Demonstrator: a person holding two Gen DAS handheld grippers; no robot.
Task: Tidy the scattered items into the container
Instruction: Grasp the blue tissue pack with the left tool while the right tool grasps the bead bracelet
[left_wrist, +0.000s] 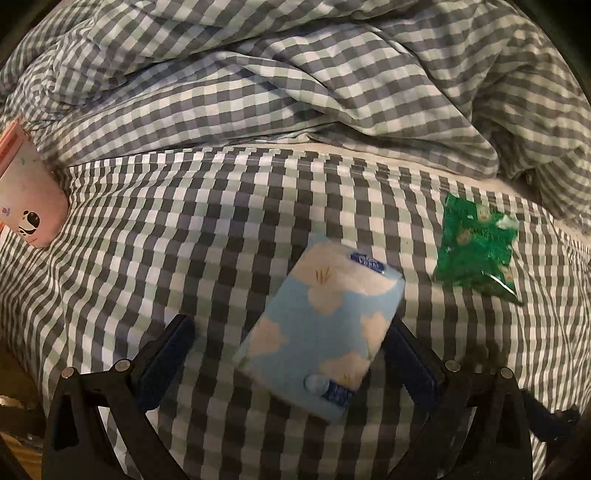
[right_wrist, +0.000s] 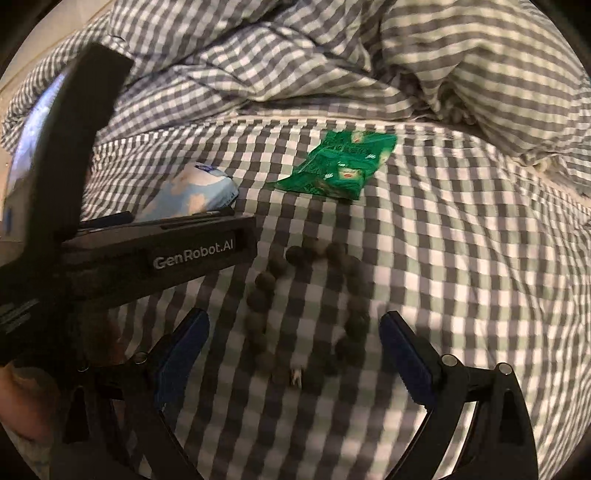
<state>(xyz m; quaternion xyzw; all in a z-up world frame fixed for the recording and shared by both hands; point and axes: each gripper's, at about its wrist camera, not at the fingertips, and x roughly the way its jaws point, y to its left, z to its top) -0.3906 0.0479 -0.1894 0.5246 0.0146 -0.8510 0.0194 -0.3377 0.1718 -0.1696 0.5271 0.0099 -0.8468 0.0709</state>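
Note:
A light blue tissue pack with white clouds (left_wrist: 319, 325) lies on the checked bedsheet between the open fingers of my left gripper (left_wrist: 291, 332); the right finger is close beside its edge. It also shows in the right wrist view (right_wrist: 192, 197), behind the left gripper body (right_wrist: 129, 258). A green packet (left_wrist: 476, 245) lies to the right, also in the right wrist view (right_wrist: 338, 162). A dark bead bracelet (right_wrist: 306, 314) lies in a loop on the sheet between the open fingers of my right gripper (right_wrist: 295, 332). No container shows.
A crumpled checked duvet (left_wrist: 295, 74) is piled along the back of the bed. A pink box with a panda print (left_wrist: 27, 188) lies at the far left edge. The bed's front edge drops off at lower left.

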